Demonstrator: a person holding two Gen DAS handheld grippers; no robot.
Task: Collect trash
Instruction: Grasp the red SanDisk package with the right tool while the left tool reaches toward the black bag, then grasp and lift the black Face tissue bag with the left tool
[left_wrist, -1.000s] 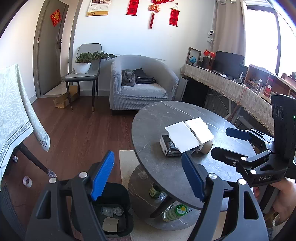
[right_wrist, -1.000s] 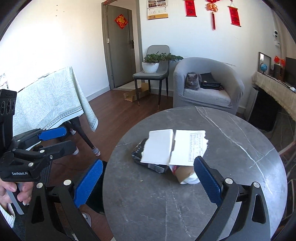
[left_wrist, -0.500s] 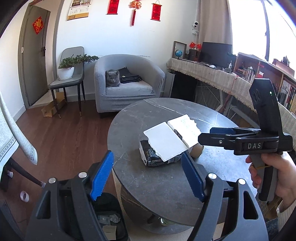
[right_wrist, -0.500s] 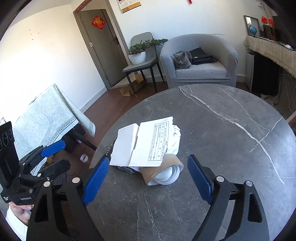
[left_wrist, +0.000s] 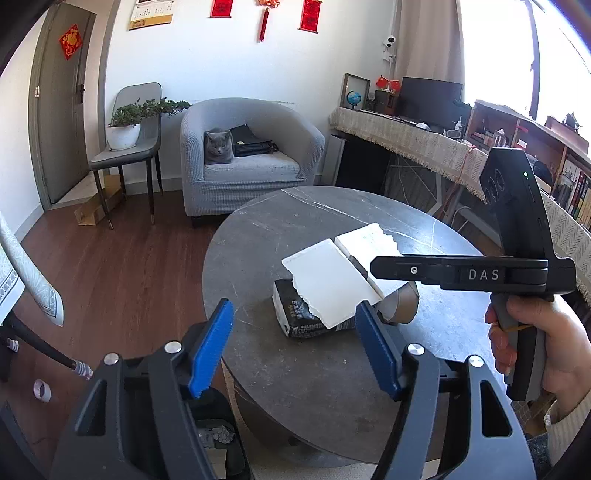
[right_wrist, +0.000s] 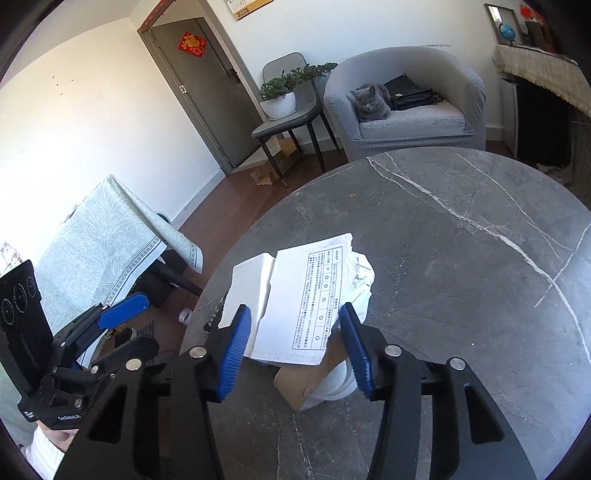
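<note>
A trash pile lies on the round grey marble table (left_wrist: 332, 373): a white printed paper (right_wrist: 310, 295) and a white card (left_wrist: 325, 280) over a black packet (left_wrist: 295, 317), a brown paper cup (right_wrist: 299, 384) and crumpled white wrap (right_wrist: 360, 277). My right gripper (right_wrist: 295, 352) is closing, and the paper's near edge and the cup sit between its blue pads, which do not visibly press. It shows side-on in the left wrist view (left_wrist: 375, 267). My left gripper (left_wrist: 293, 347) is narrowing with nothing between its fingers, short of the pile by the table's edge (right_wrist: 110, 325).
A black bin (left_wrist: 218, 439) with scraps inside stands on the floor below the left gripper. A cloth-covered table (right_wrist: 103, 251) is at the left, with a tape roll (left_wrist: 41, 389) on the floor. A cat (left_wrist: 218, 146) sits in the grey armchair beyond.
Both grippers came closer to the pile. The right gripper rolled and its jaws narrowed from wide open around the paper's edge. The left jaws narrowed a little.
</note>
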